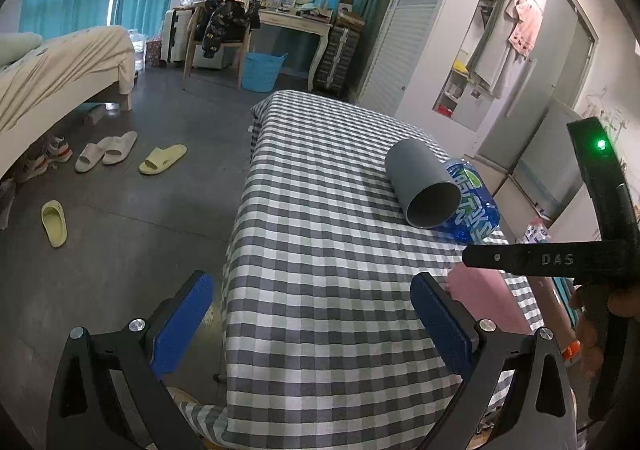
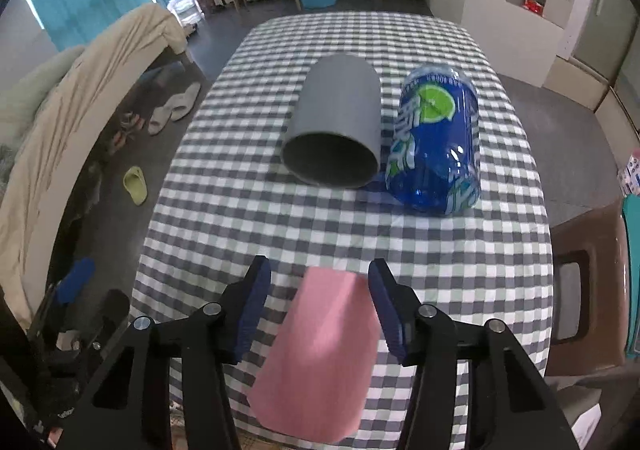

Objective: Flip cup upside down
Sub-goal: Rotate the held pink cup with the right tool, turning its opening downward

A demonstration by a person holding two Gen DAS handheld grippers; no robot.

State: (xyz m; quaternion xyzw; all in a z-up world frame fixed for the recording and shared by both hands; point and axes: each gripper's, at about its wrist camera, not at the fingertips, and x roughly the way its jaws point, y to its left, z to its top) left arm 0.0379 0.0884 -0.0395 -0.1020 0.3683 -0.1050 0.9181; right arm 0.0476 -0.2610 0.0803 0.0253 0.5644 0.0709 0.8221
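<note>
A grey cup [image 2: 336,122] lies on its side on the checked tablecloth [image 2: 320,226], its open mouth facing me; it also shows in the left wrist view [image 1: 422,182]. My right gripper [image 2: 319,282] is open and empty, hovering short of the cup over a pink cloth [image 2: 320,350]. My left gripper [image 1: 312,298] is open and empty at the table's near left edge, well short of the cup. The right gripper's body [image 1: 560,258] shows at the right of the left wrist view.
A blue soda can [image 2: 436,146] lies on its side touching the cup's right side. A brown stool [image 2: 588,290] stands right of the table. A bed [image 1: 60,70], slippers [image 1: 160,158], chair and blue basket [image 1: 262,70] stand on the floor to the left and beyond.
</note>
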